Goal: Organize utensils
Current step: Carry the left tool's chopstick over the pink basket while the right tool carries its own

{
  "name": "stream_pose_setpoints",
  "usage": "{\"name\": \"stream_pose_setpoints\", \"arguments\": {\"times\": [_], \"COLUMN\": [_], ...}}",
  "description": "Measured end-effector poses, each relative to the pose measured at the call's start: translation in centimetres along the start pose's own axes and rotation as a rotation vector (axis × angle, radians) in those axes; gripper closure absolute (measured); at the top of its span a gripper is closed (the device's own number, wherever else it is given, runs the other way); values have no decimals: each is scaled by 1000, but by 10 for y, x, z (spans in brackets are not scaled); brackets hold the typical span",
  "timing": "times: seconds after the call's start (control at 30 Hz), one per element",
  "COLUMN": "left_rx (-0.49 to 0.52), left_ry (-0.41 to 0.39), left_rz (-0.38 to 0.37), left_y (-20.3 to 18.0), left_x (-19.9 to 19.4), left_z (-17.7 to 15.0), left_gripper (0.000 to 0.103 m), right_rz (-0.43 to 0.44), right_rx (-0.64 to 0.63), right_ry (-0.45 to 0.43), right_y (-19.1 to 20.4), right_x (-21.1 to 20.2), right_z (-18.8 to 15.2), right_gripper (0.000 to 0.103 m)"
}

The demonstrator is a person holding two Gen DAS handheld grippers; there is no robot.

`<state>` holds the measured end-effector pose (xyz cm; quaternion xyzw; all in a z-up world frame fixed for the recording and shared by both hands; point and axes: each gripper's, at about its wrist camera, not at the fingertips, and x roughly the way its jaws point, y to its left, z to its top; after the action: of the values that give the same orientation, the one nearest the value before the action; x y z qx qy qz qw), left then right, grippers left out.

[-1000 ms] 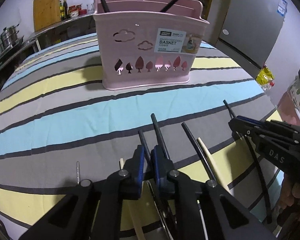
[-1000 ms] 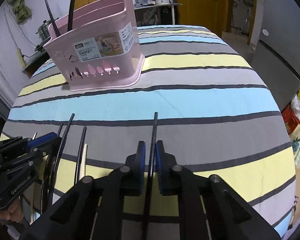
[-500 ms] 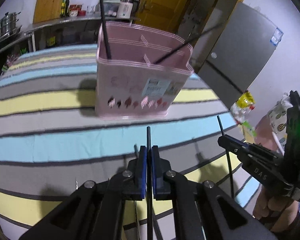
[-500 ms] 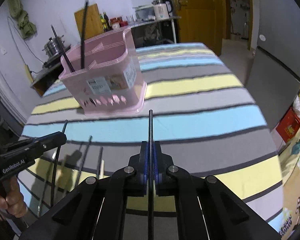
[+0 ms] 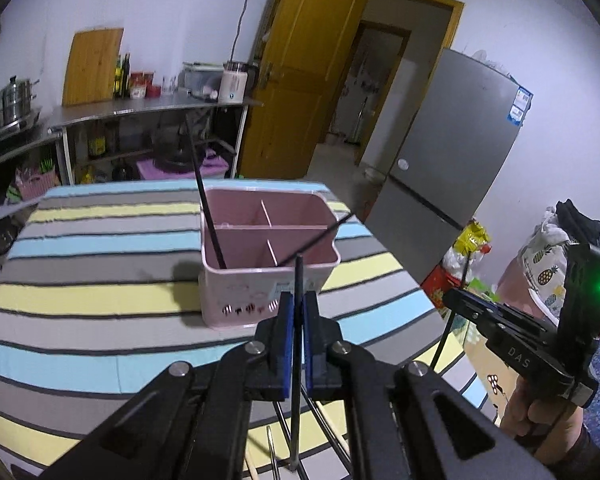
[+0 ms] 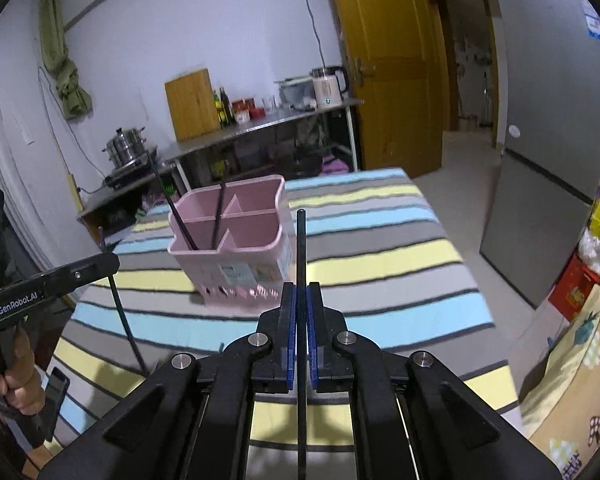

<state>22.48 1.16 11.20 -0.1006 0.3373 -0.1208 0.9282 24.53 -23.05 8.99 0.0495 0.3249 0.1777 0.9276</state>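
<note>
Each claw, left (image 5: 296, 320) and right (image 6: 301, 312), clamps a black chopstick (image 5: 297, 360) (image 6: 301, 264) near the pink basket (image 5: 268, 264).

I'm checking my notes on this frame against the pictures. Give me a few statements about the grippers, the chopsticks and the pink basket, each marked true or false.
1. The left gripper is shut on a black chopstick. True.
2. The right gripper is open and holds nothing. False: it is shut on its own black chopstick.
3. The pink basket already has two dark sticks standing in it. True.
4. The pink basket lies tipped on its side. False: it stands upright on the striped tablecloth.
5. The basket has no inner dividers. False: partitions split it into compartments.
</note>
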Motion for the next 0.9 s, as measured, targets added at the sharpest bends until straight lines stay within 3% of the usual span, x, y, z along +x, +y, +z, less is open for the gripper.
{"name": "stream_pose_setpoints", "arguments": {"times": [0.53, 0.9], "left_rx": [34, 29], "left_ry": [-7, 75], "left_rz": [-9, 11], "left_y": [-9, -4], "left_x": [-49, -60], "left_z": [-34, -57], "left_gripper": [98, 98], "right_rz": [-22, -51], "right_rx": [-25, -29], "right_ry": [-8, 32], "right_y": [8, 7], "right_x": [-44, -70], "right_z": [-18, -32], "right_gripper": [98, 98]}}
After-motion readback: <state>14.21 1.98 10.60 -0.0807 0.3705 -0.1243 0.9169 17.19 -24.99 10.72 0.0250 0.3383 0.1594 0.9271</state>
